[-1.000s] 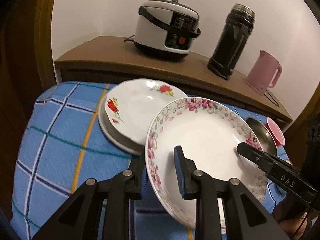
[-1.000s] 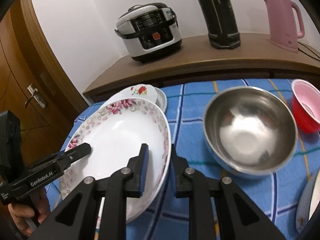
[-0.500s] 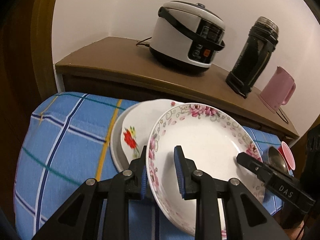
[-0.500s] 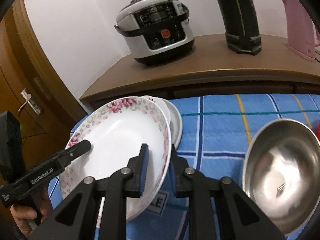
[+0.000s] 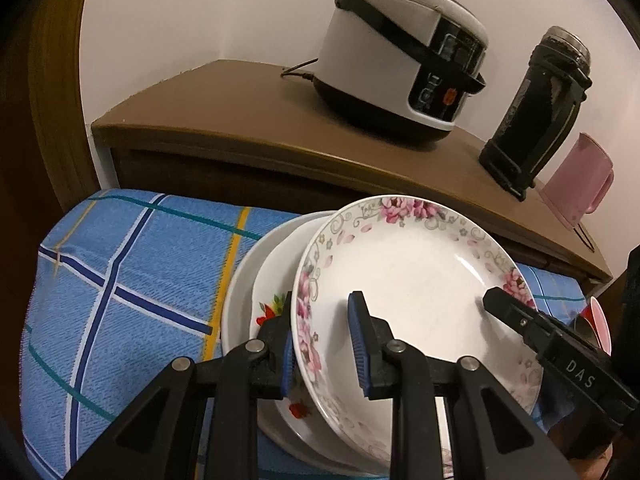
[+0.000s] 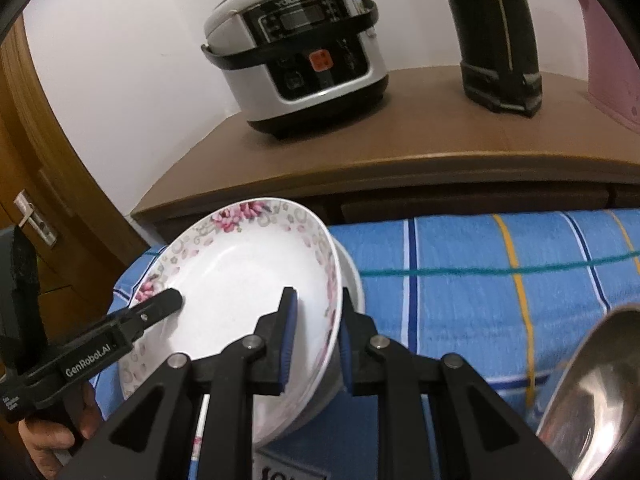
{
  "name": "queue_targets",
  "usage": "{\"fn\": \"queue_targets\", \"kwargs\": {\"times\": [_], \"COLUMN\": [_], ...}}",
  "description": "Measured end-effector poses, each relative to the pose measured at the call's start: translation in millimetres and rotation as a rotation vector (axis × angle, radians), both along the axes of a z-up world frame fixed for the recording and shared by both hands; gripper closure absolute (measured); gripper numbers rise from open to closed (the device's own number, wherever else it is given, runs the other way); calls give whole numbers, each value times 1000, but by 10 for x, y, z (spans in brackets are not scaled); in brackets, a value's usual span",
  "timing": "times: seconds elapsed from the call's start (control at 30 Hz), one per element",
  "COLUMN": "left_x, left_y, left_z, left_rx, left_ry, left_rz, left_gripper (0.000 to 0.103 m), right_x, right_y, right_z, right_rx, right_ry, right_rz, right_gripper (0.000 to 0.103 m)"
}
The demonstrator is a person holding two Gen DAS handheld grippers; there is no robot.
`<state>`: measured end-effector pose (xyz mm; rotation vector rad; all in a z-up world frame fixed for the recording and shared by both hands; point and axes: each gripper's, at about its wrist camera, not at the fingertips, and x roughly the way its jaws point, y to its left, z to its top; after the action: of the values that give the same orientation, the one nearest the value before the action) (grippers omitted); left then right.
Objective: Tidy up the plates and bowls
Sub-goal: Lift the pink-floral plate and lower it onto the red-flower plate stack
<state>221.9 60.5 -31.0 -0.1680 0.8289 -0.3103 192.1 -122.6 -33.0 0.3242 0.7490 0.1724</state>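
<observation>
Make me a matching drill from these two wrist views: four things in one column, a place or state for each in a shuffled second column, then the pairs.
Things
1. pink-flowered plate
2. red-flowered plate
3. rice cooker
4. steel bowl

Places or states
A. stands on the brown wooden counter
B. gripped at its rim from both sides by the left gripper and the right gripper
C. on the checked cloth, at the right edge of the right wrist view
D. lies on the stack below the held plate

Pairs: 1-B, 2-D, 3-A, 4-C
</observation>
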Motion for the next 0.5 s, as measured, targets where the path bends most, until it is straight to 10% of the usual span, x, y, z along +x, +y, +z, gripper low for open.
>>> {"fn": "queue_targets", "kwargs": {"times": [0.5], "left_x": [29], "left_y": [-15], "left_z": [-20], "left_rx": [20], "left_ry": [-45], "left_rz": [26], "left_gripper": [77], "right_x": [96], "right_y": [52], "right_z": [-129], "right_rx": [-30], "right_ry": [-15], "right_rz": [4], "right_gripper": [83]}}
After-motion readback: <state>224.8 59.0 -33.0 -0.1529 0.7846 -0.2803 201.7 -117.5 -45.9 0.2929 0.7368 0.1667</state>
